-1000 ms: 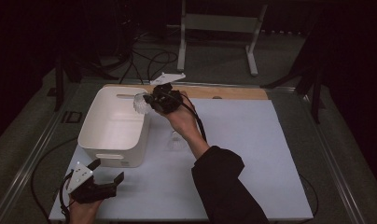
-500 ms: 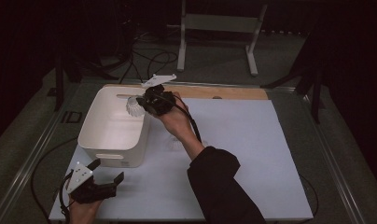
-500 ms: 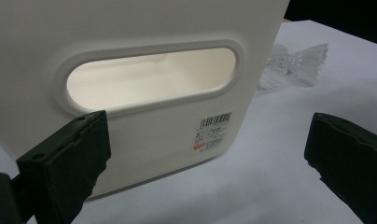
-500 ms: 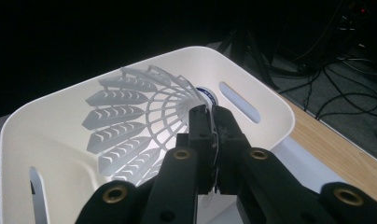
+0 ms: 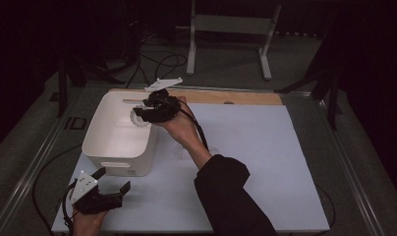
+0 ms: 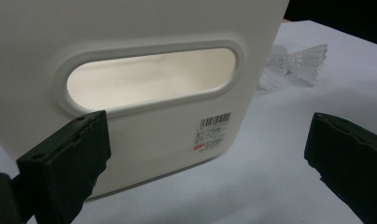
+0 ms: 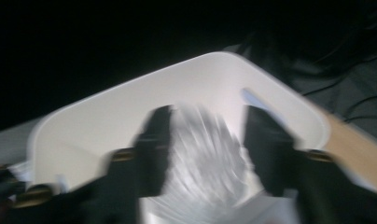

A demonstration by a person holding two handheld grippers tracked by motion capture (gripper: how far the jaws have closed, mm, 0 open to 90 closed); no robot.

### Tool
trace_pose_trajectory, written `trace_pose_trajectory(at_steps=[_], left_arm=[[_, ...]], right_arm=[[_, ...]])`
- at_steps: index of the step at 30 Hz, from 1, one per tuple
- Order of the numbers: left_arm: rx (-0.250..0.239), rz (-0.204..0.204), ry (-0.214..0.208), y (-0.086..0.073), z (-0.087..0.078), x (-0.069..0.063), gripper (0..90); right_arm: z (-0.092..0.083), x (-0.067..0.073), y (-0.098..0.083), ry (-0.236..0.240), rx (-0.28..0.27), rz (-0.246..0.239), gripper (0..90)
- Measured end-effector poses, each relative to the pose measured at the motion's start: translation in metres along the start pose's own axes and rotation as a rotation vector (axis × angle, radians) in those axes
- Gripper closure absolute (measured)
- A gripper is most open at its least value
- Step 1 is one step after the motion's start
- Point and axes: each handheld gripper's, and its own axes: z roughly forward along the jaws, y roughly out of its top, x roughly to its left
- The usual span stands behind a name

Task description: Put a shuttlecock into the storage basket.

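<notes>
right arm: black sleeve | grippers: black jaws, black cable | left gripper (image 5: pixel 109 183): grey plate

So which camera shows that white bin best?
The high view: the whole white bin sits on the table. The left gripper view shows its handle end close up; the right gripper view, blurred, shows its rim.

I can see one label. It is a small white sticker (image 6: pixel 213 133) on the outside wall of the white bin (image 6: pixel 144 126), just under the long handle hole and off to one side of it, as the left gripper view shows. The sticker has a black bar code along its top. Under that sit a few rows of tiny black print and a little red mark. The letters and numbers are too small for me to read. In the high view the same sticker is just a pale spot on the bin wall facing the near edge of the worktop.
</notes>
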Motion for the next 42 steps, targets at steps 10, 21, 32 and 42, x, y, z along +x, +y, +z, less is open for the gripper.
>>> trace_pose_trajectory(at_steps=[10, 21, 32, 42], left_arm=[[0.001, 0.002, 0.001, 0.000, 0.000, 0.000, 1.1], [-0.001, 0.000, 0.000, 0.000, 0.000, 0.000, 1.1], [0.000, -0.001, 0.000, 0.000, 0.000, 0.000, 1.0], [-0.001, -0.001, 0.003, 0.000, 0.000, 0.000, 1.1]], right_arm=[[-0.006, -0.008, -0.002, -0.057, 0.013, 0.040, 10.6], [-0.018, -0.010, -0.003, -0.104, 0.006, 0.012, 9.2], [-0.027, -0.019, -0.010, -0.129, 0.007, 0.022, 9.3], [-0.038, -0.021, -0.013, -0.171, 0.017, -0.004, 9.3]])
